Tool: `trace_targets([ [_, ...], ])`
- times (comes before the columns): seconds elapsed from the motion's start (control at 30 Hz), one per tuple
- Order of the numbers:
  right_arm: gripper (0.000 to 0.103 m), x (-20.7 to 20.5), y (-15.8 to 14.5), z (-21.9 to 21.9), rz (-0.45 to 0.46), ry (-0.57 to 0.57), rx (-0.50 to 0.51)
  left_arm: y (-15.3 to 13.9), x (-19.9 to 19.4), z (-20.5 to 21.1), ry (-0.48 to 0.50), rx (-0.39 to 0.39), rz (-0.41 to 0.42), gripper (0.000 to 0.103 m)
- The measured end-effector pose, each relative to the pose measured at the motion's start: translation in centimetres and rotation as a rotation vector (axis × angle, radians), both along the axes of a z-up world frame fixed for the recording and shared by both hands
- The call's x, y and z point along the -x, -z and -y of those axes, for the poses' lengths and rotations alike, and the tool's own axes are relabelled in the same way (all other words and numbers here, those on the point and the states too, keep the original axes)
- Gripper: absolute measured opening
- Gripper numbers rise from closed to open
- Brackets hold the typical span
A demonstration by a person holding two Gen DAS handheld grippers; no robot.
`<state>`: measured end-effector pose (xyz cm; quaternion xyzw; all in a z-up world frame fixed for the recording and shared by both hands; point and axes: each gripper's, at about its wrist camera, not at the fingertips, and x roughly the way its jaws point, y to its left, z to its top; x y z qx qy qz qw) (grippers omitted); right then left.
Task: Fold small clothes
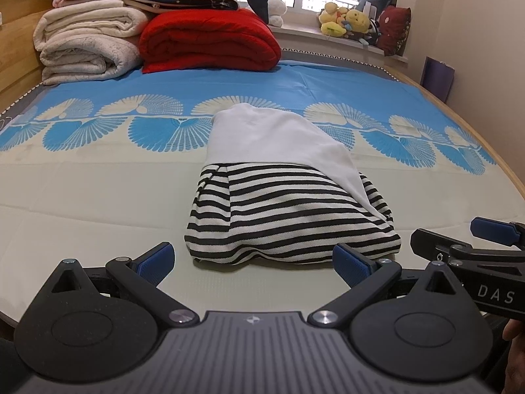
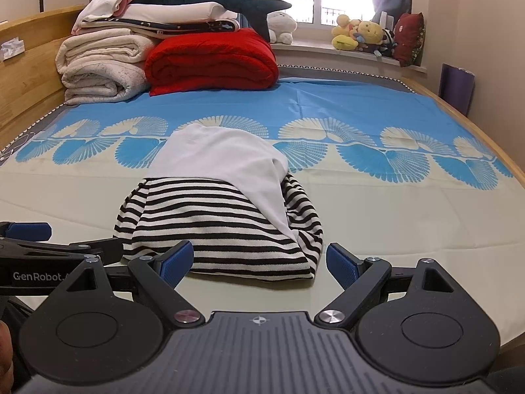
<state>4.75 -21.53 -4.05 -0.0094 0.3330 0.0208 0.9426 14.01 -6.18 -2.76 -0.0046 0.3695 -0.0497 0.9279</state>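
Note:
A small garment [image 1: 288,210], black-and-white striped at the near end and plain white at the far end, lies folded in a compact bundle on the bed; it also shows in the right wrist view [image 2: 223,226]. My left gripper [image 1: 254,261] is open and empty, just in front of the bundle's near edge. My right gripper [image 2: 259,261] is open and empty, at the bundle's near edge, its left blue pad close to the striped cloth. The right gripper shows at the right of the left wrist view [image 1: 492,229].
The bed sheet [image 1: 98,197] is cream near me and blue with fan patterns farther off. Folded white blankets [image 1: 85,42] and a red quilt [image 1: 210,39] are stacked at the far left. Plush toys [image 1: 347,19] sit on the windowsill. A wooden bed frame [image 1: 492,151] runs along the right.

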Motion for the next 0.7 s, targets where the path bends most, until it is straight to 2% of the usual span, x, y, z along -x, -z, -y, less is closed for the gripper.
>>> trace_targets([
  [0.7,0.089,-0.12,0.07,0.11,-0.005,0.008,-0.002,0.03,-0.06,0.11,0.002,-0.001,0.000,0.102],
])
